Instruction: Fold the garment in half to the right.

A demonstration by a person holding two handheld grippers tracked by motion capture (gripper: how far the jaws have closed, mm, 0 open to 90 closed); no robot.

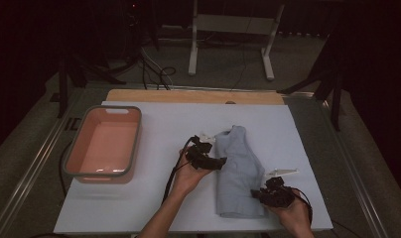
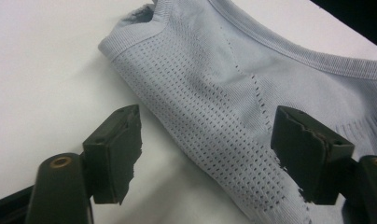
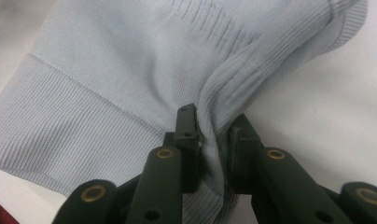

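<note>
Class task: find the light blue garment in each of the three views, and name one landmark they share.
High view: light blue garment lies right of centre on the white board.
Left gripper view: upper right, between the open left tongs.
Right gripper view: upper left, its edge pinched in the right tongs.
Shared landmark: the white board.

Dim lab: floor cables (image 1: 154,69), metal stand (image 1: 233,29), white-topped table (image 1: 164,129).

White worktop (image 1: 159,208) with two things lying on it.
A pink tub (image 1: 103,144) with a grey rim sits at the left edge — well apart from a folded pale blue knit top (image 1: 236,173), which lies flat right of centre.
</note>
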